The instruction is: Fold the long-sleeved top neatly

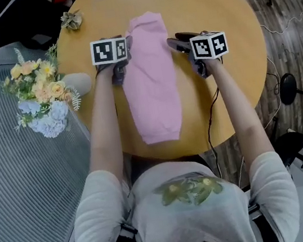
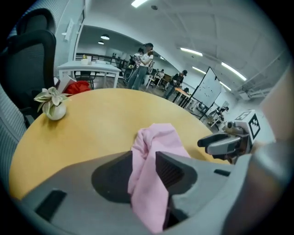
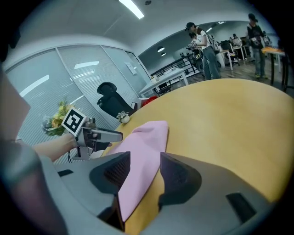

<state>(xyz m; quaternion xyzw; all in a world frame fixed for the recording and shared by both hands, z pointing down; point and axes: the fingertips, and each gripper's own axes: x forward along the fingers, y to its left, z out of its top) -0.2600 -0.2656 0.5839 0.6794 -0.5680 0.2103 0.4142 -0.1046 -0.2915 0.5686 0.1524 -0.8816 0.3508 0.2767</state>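
Note:
A pink long-sleeved top lies as a long narrow strip on the round wooden table, running away from me. My left gripper is at the strip's far left edge. In the left gripper view a bunched fold of the top fills the gap between the jaws of the left gripper. My right gripper is at the far right edge. In its own view the right gripper stands open. The top runs between its jaws along the left pad, with bare table beside the right pad.
A bouquet stands at the table's left edge, and a small potted plant at the far left. A black office chair is beyond the table. A cable hangs off the near right edge. People stand far off in the room.

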